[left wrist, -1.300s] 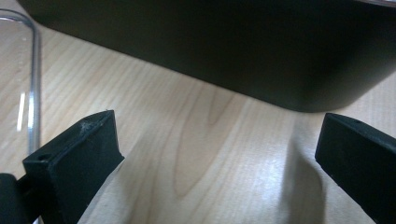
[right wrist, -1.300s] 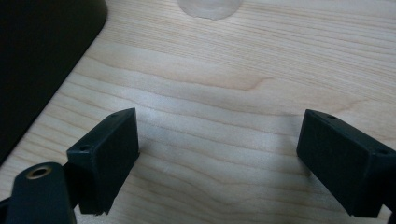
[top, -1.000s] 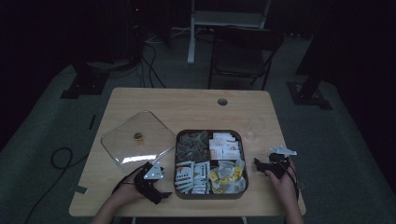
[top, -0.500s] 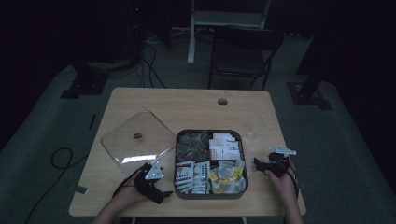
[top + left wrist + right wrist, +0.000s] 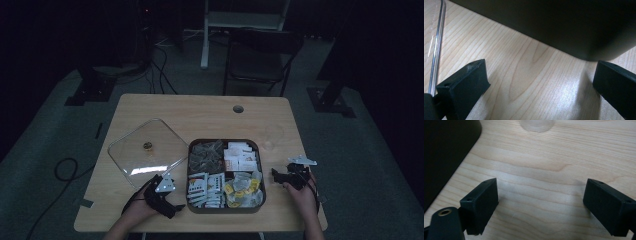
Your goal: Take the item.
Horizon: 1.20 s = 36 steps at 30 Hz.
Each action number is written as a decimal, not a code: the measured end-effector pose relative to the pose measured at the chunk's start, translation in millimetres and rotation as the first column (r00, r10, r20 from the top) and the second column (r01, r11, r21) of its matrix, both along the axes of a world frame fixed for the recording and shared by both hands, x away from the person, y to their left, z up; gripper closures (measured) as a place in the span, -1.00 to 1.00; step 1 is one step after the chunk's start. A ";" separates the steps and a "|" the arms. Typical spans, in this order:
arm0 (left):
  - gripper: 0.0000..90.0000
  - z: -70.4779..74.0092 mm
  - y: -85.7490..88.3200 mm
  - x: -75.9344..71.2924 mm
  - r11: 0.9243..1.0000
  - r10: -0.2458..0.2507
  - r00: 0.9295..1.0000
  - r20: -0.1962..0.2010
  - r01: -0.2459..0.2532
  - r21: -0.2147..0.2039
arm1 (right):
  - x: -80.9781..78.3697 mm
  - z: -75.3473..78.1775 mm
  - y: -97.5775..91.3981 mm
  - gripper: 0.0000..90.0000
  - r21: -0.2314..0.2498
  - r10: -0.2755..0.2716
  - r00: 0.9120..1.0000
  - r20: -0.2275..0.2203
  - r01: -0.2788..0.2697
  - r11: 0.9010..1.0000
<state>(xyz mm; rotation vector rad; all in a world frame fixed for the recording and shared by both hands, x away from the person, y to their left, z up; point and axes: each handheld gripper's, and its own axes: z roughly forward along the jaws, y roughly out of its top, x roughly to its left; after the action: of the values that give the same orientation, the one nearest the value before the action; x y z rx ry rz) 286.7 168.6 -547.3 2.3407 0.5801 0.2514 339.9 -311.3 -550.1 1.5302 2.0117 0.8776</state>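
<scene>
A pale wooden surface (image 5: pixel 210 117) stands on a grey floor (image 5: pixel 45 130) in a dim room. A round cable hole (image 5: pixel 238 108) sits near its far edge, toward the far right corner, and a faint round mark (image 5: pixel 537 124) shows on the wood on the right side. Beyond the far edge stand a dark folding chair (image 5: pixel 260 57) and a white frame (image 5: pixel 245 20). Black cables (image 5: pixel 162 70) trail over the floor past the far left corner, and another cable (image 5: pixel 62 170) loops on the floor off the left edge.
</scene>
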 end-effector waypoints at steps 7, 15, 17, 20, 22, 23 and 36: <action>-0.99 0.0 0.0 0.1 1.000 0.000 1.000 -0.001 0.000 -0.001 | -4.6 1.2 -0.8 -0.72 0.058 0.037 0.999 -0.004 -0.037 0.998; -0.99 0.0 0.3 0.2 1.000 -0.002 1.000 -0.002 0.002 0.000 | -13.8 10.3 1.3 -0.70 0.094 0.103 0.995 -0.010 -0.101 0.990; -0.99 0.0 0.3 0.2 1.000 -0.002 1.000 -0.002 0.002 0.000 | -19.6 17.6 4.0 -0.70 0.092 0.123 0.992 0.004 -0.122 0.988; -0.99 0.1 0.8 0.4 1.000 -0.007 1.000 -0.002 0.007 0.000 | -26.0 28.3 8.2 -0.70 0.105 0.146 0.989 0.031 -0.148 0.983; -0.99 0.1 0.8 0.4 1.000 -0.008 1.000 -0.002 0.008 0.000 | -28.1 32.9 9.5 -0.69 0.112 0.151 0.988 0.044 -0.155 0.982; -0.99 0.1 0.8 0.4 1.000 -0.008 1.000 -0.002 0.008 0.000 | -30.3 37.6 10.7 -0.69 0.120 0.156 0.986 0.059 -0.163 0.979; -0.99 0.1 0.8 0.5 1.000 -0.008 1.000 -0.003 0.008 0.000 | -51.5 82.6 42.5 -0.69 0.141 0.320 0.935 0.152 -0.341 0.929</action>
<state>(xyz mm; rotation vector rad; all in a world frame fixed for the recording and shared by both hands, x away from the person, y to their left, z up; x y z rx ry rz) 287.1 169.5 -547.2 2.3430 0.5721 0.2449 288.4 -268.7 -467.6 1.1939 2.1842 1.2697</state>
